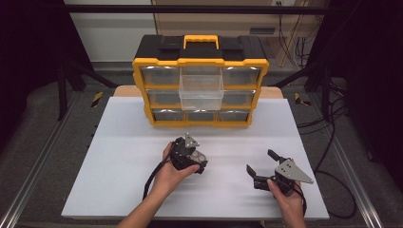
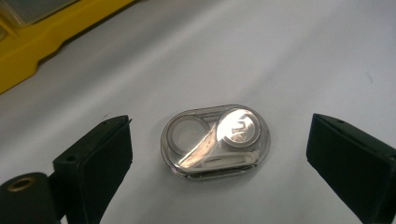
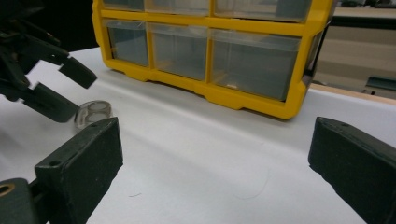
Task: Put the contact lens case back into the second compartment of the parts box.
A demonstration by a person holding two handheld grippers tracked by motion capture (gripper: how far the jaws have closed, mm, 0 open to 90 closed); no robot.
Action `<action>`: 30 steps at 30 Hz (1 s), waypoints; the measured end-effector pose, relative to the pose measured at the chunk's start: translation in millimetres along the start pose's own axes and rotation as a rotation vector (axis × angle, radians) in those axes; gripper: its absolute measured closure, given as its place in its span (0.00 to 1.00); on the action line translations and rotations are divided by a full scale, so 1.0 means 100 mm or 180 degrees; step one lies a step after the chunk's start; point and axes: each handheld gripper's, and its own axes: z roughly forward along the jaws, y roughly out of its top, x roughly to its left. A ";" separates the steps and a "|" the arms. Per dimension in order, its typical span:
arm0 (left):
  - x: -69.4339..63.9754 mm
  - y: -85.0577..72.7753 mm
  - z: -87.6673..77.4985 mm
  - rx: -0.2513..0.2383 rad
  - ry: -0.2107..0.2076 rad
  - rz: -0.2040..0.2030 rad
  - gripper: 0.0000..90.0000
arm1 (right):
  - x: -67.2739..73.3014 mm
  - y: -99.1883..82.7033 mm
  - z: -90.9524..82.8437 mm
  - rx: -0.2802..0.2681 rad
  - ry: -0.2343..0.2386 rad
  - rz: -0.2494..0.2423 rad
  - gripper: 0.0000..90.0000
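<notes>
your left tongs hang over the clear contact lens case, which lies flat on the white table in front of the yellow drawer organizer. in the left gripper view the case sits between the 2 black jaws, apart from both, so the tongs are open and hold nothing. your right tongs rest well apart to the right, jaws spread wide and empty. 1 clear drawer of the organizer stands pulled out.
</notes>
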 end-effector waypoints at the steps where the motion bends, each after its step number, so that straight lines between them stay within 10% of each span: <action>1: 0.00 0.00 0.02 0.0017 0.0018 0.0015 0.08 | 0.00 0.00 0.00 0.0000 0.0000 0.0000 0.04; 30: 0.00 -0.02 0.24 0.0240 -0.0012 -0.0071 0.29 | 0.03 0.02 0.01 0.0053 0.0048 -0.0003 0.04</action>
